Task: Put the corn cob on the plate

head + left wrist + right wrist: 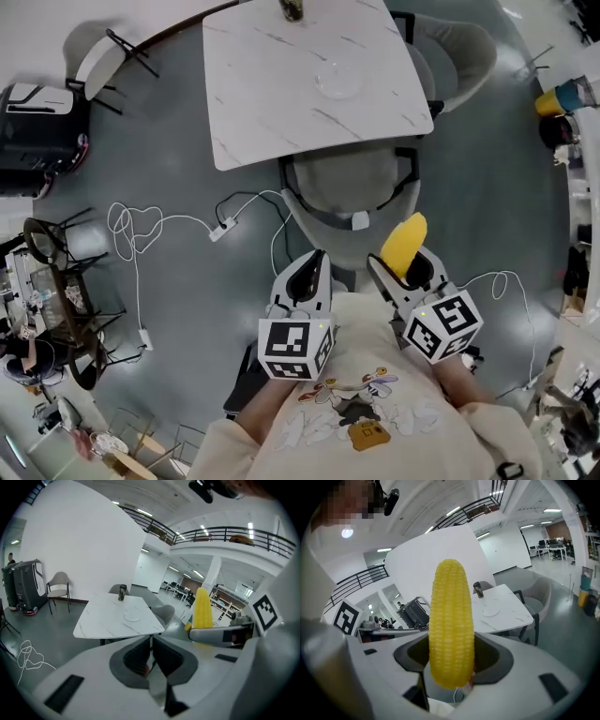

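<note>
Transport stage. The right gripper (405, 270) is clamped on the one corn cob (451, 620), holding it upright by its lower end, close to the person's chest and well short of the table (272, 84). The left gripper (302, 278) has its jaws pressed together on nothing. One clear plate (339, 80) lies bare on the table's right half, beyond a grey chair (347, 183). The next move probably calls for carrying the cob far forward over the chair, lowering it onto the plate, then releasing. Count: two grippers, one cob, one plate.
</note>
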Tool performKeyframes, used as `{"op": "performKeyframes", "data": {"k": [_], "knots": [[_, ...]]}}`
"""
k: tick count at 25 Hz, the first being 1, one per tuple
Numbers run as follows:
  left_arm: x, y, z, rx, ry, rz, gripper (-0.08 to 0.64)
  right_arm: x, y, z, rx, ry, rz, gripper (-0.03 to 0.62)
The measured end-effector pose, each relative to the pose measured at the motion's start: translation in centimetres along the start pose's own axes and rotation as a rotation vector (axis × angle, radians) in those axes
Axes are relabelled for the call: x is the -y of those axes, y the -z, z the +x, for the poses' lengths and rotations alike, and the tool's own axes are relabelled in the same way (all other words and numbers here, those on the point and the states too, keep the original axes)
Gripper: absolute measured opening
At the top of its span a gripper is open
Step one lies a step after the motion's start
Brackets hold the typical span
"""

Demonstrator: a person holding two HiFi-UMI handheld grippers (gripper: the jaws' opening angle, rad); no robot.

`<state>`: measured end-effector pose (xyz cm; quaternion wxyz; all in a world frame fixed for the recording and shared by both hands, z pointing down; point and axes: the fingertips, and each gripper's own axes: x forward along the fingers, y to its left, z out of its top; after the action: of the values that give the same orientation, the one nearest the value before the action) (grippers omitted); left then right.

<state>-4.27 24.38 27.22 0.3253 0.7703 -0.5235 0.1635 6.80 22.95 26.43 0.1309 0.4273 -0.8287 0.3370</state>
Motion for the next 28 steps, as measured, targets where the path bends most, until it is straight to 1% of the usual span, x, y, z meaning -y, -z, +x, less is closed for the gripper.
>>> {"op": "performKeyframes", "data": {"k": [3,7,10,14,18,21,24,28], "knots": [[1.0,-1.5,2.9,-0.016,-0.022,-0.004,0.023,2.5,-1.7,1.1,-0.004,-0.022,-0.002,0.252],[1.9,-3.8,5.6,0.016,-0.069,-0.017,0.023,4.7,-3.5,2.1,-0.02,-0.055,-0.033,0.252],[2.4,-5.1,7.8,0.018,-0.085,-0.001,0.023,6.1,-5.2,3.5,-0.025,-0.075,-0.051,0.252],[3.1,-5.7,9.4,-0.003,-0.069,0.015,0.023,7.6,-5.8,4.6,-0.04,-0.069,-0.013,0.252],[2.0,-6.4,10.9,-0.013,-0.056,-0.001,0.023,8.4,-6.9,5.7,-0.027,-0.042,-0.016,0.252],[1.8,-6.8,11.9,-0.027,-0.027,0.002,0.023,8.9,-7.1,6.1,-0.025,-0.015,-0.012,0.252],[1.6,-7.9,13.0,-0.026,0.0,0.006,0.023,9.7,-7.7,7.0,-0.025,0.019,-0.002,0.252],[0.6,-8.6,14.3,-0.029,0.005,0.004,0.023,10.5,-8.4,8.7,-0.019,0.041,0.005,0.252]]}}
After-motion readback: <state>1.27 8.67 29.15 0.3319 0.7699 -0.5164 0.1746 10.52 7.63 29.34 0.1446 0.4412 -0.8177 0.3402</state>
